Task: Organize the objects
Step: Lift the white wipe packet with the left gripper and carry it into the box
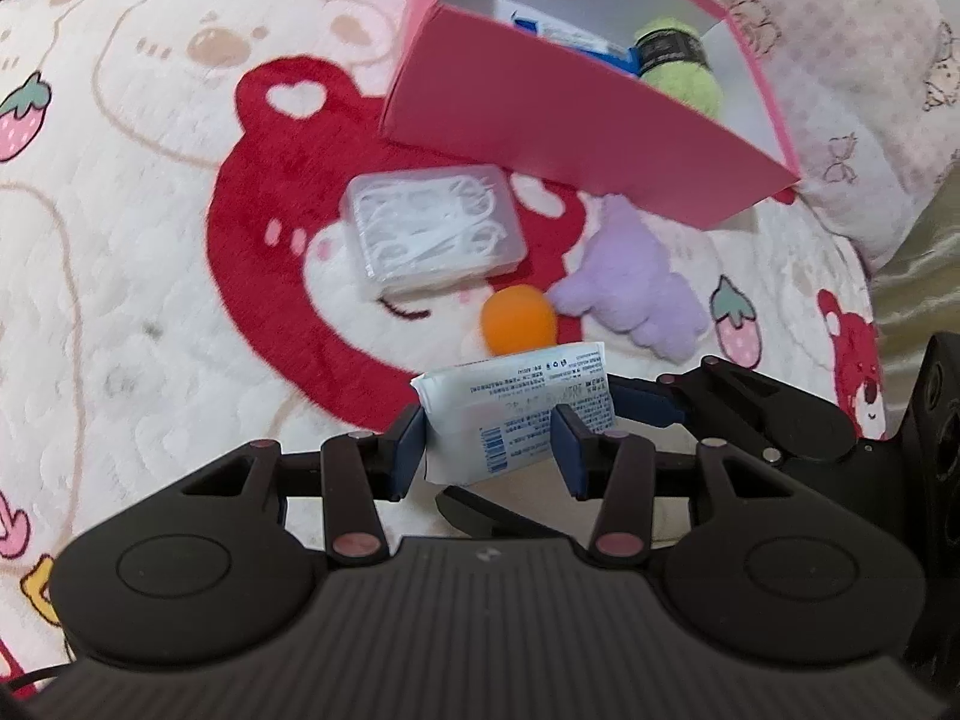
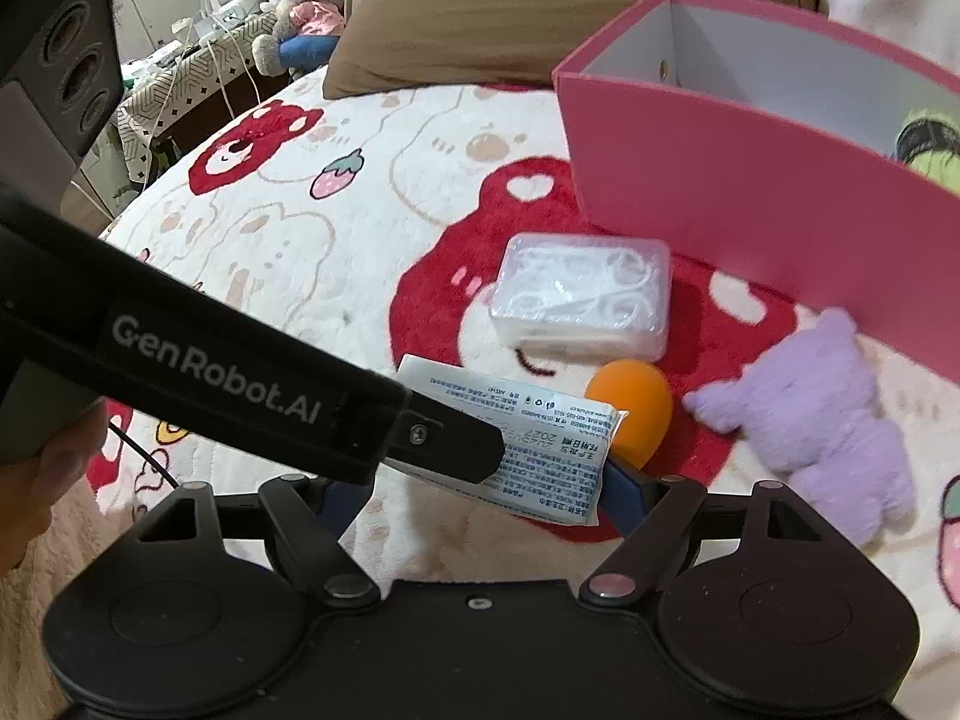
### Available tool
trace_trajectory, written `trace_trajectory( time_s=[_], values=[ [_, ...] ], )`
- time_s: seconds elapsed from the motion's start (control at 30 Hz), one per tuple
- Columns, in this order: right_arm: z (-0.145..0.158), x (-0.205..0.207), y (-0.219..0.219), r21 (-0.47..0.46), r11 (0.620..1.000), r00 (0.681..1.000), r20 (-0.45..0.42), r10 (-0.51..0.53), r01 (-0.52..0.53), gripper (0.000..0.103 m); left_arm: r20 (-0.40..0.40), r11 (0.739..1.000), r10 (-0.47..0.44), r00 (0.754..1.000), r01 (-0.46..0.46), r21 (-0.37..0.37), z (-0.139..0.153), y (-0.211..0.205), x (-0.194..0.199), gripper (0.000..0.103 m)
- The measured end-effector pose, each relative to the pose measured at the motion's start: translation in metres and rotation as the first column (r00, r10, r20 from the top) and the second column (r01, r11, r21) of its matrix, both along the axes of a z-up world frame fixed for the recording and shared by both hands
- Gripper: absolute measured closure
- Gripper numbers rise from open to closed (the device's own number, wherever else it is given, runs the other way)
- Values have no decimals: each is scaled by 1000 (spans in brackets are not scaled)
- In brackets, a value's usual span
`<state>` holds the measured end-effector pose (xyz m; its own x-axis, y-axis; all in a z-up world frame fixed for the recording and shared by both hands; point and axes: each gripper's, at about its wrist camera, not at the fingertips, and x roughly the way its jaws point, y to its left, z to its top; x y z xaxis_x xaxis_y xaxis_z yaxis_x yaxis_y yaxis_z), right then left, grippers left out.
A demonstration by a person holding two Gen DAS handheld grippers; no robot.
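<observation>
Partly done. Pink box (image 1: 576,120) at the bed's far side already holds a green roll (image 1: 678,60) and a blue-white pack. Left claw (image 1: 489,447) pinches a white packet (image 1: 516,408); right claw (image 2: 480,495) is spread around it (no firm grip visible). Floss-pick case (image 1: 435,228), orange ball (image 1: 519,321) and purple plush (image 1: 630,282) remain on the blanket.

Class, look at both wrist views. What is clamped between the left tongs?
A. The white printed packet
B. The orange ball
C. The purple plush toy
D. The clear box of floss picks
A. The left tongs press their blue pads on the white printed packet, while the ball, clear box and plush lie on the blanket.
</observation>
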<state>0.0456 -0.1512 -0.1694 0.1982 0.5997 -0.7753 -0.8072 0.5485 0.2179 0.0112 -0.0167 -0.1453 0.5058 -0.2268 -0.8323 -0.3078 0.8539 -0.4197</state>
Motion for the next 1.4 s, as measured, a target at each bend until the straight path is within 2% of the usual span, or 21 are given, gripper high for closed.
trace_trajectory(
  time_s=[0.37,0.67,0.9,1.17,1.4],
  values=[
    [19,-4,-15,16,1000,993,116,3,-5,20,93,1000,-21,995,19,21,16,-13,1,59],
    [34,0,-34,51,999,989,149,-13,6,19,156,998,-55,986,55,4,28,-24,4,59],
    [47,3,-50,78,997,983,183,-34,20,19,165,997,-51,985,61,-55,34,-31,9,59],
    [56,4,-60,92,995,978,204,-49,31,19,185,998,-47,982,55,-39,48,-38,15,59],
    [67,7,-66,111,993,969,237,-63,37,21,236,998,-45,971,52,-23,69,-39,18,59]
  ],
)
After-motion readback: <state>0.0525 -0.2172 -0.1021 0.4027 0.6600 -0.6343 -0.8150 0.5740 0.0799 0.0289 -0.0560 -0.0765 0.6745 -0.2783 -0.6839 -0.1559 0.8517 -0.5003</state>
